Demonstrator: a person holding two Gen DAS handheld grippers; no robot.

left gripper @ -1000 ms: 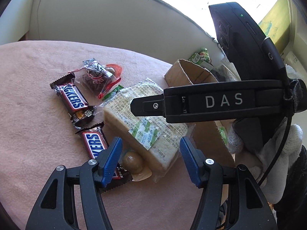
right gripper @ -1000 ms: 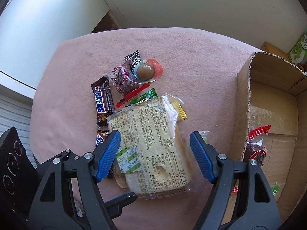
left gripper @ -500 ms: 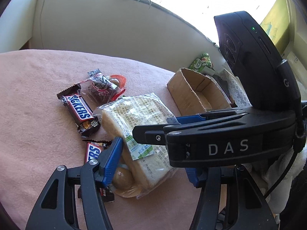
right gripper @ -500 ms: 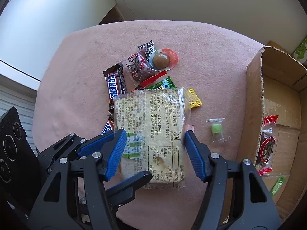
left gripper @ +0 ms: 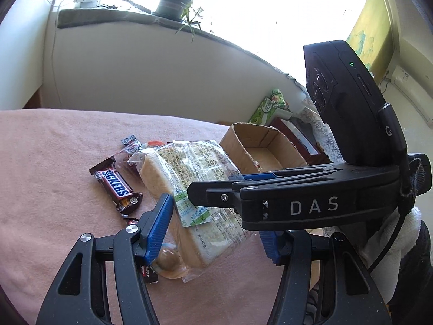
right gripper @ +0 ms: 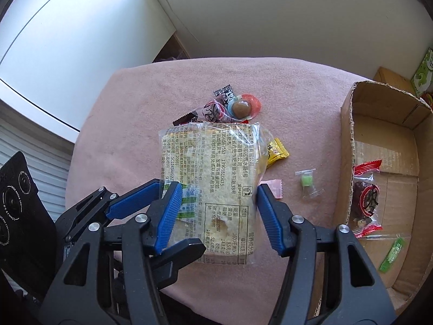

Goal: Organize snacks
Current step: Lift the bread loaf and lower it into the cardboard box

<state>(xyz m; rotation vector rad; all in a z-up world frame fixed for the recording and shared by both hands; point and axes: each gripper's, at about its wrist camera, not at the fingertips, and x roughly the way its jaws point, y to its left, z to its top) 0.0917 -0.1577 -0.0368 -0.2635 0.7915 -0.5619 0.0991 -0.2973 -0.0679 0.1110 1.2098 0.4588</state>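
A bagged bread loaf in clear printed plastic is raised off the pink cloth, far end tilted up. My right gripper is shut on its near end, blue pads pressing both sides. In the left wrist view the loaf sits between my left gripper's open jaws; the left blue pad stands beside it, the right pad is mostly hidden behind the right gripper. A Snickers bar lies left of the loaf. A cardboard box stands to the right.
Small sweets lie on the cloth: a red jelly cup, a yellow candy, a green candy, a pink wrapper. The box holds a red packet and green stick. A round sweet lies under the loaf.
My right gripper has closed on the loaf and lifted it off the cloth, tilting its far end up. The left gripper has stayed open alongside the loaf.
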